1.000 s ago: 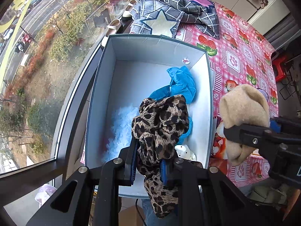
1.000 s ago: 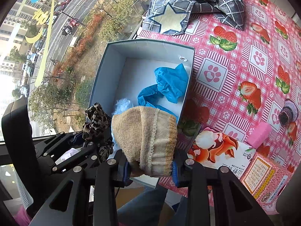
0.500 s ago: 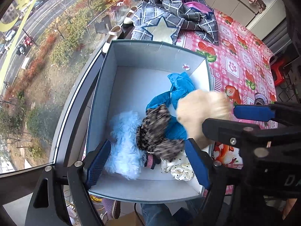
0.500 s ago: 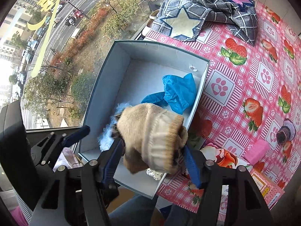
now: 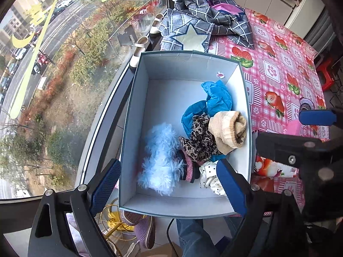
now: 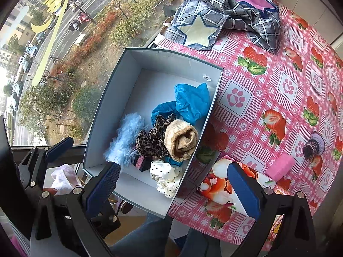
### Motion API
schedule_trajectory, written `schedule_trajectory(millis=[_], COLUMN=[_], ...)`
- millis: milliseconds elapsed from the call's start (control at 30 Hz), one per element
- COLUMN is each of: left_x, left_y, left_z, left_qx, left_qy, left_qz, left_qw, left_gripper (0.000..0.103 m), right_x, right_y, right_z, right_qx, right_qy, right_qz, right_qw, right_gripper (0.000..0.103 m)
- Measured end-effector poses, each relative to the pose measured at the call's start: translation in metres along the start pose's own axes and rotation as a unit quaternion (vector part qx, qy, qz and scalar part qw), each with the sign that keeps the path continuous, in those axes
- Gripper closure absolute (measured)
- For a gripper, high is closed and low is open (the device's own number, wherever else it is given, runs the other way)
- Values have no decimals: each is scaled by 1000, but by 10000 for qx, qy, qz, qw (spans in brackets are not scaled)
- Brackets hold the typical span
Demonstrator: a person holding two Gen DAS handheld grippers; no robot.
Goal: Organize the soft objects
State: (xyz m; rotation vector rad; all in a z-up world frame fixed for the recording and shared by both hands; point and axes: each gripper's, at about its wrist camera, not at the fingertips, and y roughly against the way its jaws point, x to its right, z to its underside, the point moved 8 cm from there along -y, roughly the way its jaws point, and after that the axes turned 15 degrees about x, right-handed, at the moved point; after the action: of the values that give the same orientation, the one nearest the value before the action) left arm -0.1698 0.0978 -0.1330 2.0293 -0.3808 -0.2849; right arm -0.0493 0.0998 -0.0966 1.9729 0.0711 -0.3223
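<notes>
- Inside the box point(image 5: 137, 115), near its right wall: beige sock point(image 5: 228, 131) rolled up, resting against the leopard cloth point(image 5: 199, 139).
- Around them: blue cloth point(image 5: 216, 100) behind, fluffy blue piece point(image 5: 160, 160) to the left, dotted white cloth point(image 5: 211, 176) in front.
- Left gripper point(image 5: 169, 187): jaws spread wide, holding nothing, above the box's near end.
- Right gripper point(image 6: 178, 189): jaws spread wide, holding nothing, over the box's near right corner.
- Box stands on the strawberry tablecloth point(image 6: 278, 85); plaid garment point(image 6: 225, 15) lies beyond.
</notes>
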Motion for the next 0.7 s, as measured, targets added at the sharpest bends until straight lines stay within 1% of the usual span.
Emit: schedule_trajectory(millis=[100, 233, 500, 700], left_x=[-1, -4, -3, -1], left_y=[4, 11, 11, 12], left_z=[8, 15, 25, 26], left_qx=[-64, -28, -96, -99], left_qy=[132, 174, 211, 175], left_qz=[118, 68, 68, 72], left_qw=[9998, 9998, 9997, 9998], left_gripper=[11, 11, 11, 11], right_x=[4, 9, 10, 7], right_y=[3, 10, 4, 4], right_z=[9, 19, 36, 40], right_qx=[-71, -34, -256, -297], right_qy=[-134, -188, -277, -194], right_qz=[13, 228, 271, 271], right_qw=[9999, 9996, 9989, 9990], right_gripper=[1, 1, 1, 1])
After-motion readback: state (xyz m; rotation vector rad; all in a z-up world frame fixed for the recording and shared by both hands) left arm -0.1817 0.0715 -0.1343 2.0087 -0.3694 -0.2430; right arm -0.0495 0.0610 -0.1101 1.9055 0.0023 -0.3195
